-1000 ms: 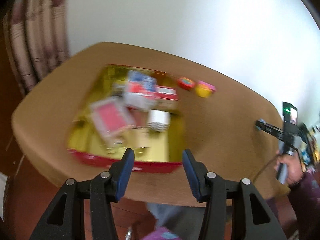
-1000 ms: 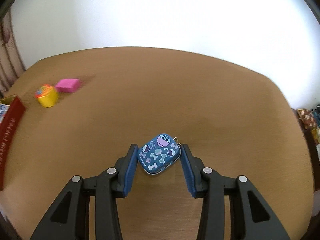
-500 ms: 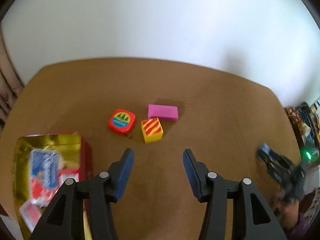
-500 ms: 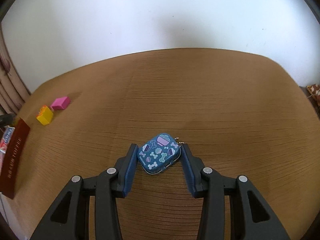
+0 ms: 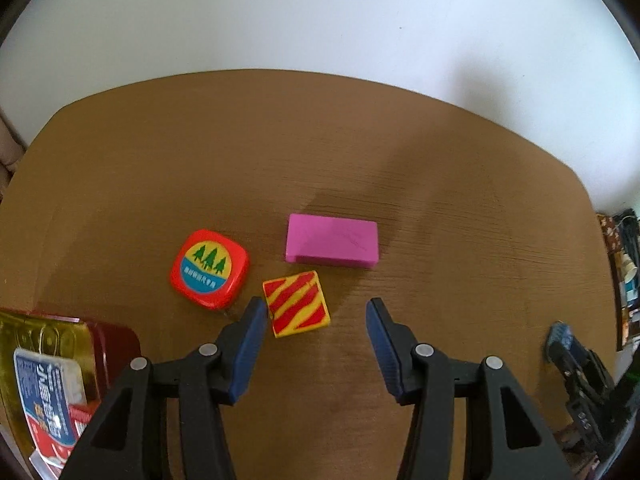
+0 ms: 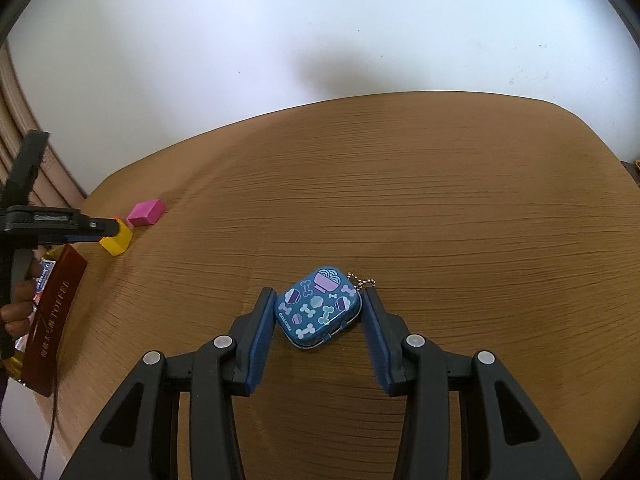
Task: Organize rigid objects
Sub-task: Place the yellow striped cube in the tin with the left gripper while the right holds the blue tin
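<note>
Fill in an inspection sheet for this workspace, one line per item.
Surface: brown wooden table, wood grain showing.
Job's things: red tin, striped yellow block, pink block, blue patterned tin, red-and-gold box holding packets.
Clutter: nothing seen.
Grippers: left gripper open, block by its left finger; right gripper shut on blue patterned tin.
Cables: thin dark cable at table edge.
Surroundings: white wall, curtain.

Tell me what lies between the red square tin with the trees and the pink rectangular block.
In the left wrist view, only bare brown table separates the red tin from the pink block; the yellow red-striped cube sits just below that gap.
</note>
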{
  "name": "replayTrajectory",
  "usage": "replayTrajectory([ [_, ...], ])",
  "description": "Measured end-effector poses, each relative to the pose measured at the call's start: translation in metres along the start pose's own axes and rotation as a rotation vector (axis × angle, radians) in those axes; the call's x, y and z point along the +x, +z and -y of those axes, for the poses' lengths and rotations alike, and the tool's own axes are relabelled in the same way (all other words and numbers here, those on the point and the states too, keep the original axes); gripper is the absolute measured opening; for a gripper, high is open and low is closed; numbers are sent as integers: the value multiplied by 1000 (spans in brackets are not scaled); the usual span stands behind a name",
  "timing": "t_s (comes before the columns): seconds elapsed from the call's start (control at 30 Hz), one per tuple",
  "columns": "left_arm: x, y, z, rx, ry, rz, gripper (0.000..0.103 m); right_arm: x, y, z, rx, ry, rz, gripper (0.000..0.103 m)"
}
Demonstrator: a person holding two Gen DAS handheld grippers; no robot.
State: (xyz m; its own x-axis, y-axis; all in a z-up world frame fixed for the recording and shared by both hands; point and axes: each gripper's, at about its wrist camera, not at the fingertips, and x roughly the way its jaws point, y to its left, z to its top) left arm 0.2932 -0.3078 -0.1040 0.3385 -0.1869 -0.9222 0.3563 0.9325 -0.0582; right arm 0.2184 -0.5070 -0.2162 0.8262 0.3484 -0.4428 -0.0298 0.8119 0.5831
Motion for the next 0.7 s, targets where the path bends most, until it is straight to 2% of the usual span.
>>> replayTrajectory([
  [0.1,12,2,-1,-19,-20,-11,52,-4,0,4,3,2,-1,40],
  [0.13,14,1,-2,-31,-30,-7,45,-1,0,2,3,2,-2,40],
  [0.17,17,2,-3,-43,-18,-8,31,-3,0,4,4,2,-3,40],
  [0.33,4,-11,-7,-98,-56,28,30,0,2,3,2,1,-6,40],
  [0.4,-17,-29,-6,-122,-106,59,30,1,2,3,1,1,-7,40],
  [0.57,-86,-82,-18,-143,-124,133,30,6,2,-1,-2,-3,-8,40],
  [0.63,-113,-97,-38,-174,-88,163,30,7,2,-2,-6,-8,-9,40],
  [0.7,-141,-109,-67,-195,-16,194,30,8,2,-5,-14,-17,-11,40],
])
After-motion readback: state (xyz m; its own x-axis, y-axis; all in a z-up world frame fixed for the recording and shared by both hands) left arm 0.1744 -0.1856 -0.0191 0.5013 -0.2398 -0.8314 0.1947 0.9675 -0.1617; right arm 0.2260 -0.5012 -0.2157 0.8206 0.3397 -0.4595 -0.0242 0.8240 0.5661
